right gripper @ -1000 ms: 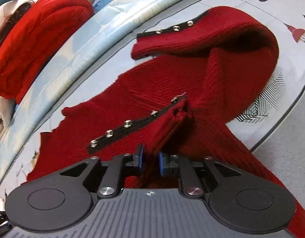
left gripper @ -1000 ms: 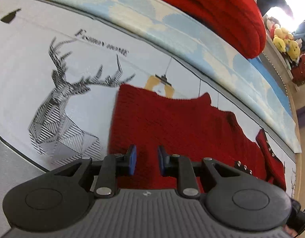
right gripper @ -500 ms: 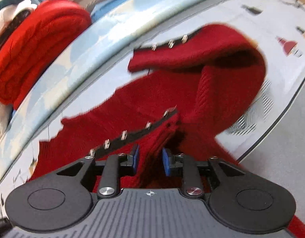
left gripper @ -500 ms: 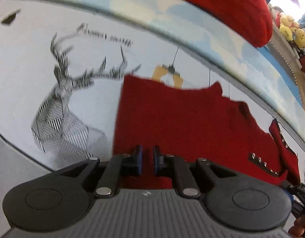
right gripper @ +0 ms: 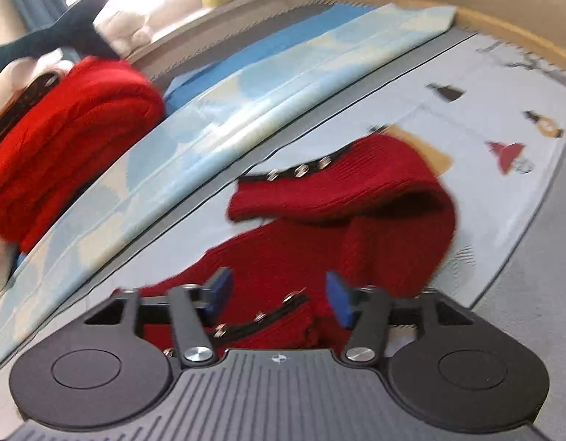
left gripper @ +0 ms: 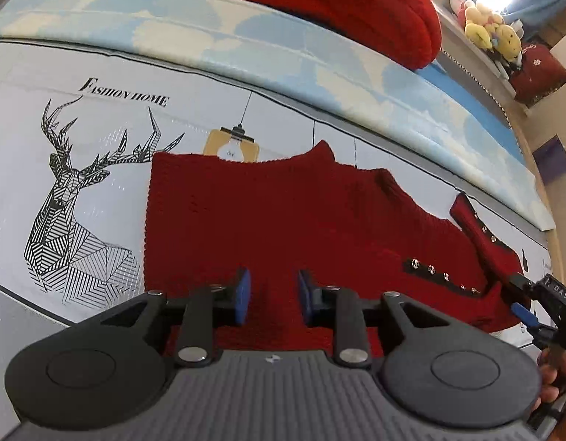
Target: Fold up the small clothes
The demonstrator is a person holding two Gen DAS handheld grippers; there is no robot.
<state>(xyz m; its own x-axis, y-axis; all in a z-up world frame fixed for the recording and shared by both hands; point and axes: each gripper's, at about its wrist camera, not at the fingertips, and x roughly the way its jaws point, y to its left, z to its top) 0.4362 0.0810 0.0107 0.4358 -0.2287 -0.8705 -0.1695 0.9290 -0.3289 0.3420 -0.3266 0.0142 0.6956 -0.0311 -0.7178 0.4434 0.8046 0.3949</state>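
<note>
**Red Sweater Flat on the Deer Mat**

On the left is the mat with a black deer drawn on it. The red sweater lies flat on the mat, just beside the deer. My left gripper hangs above its near edge, its fingers opening with nothing pinched. My right gripper is over the sweater's button strip, fingers spreading wide and pinching nothing.

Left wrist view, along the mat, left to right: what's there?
Deer print → lamp print → red sweater → black snap band → right tongs.
</note>
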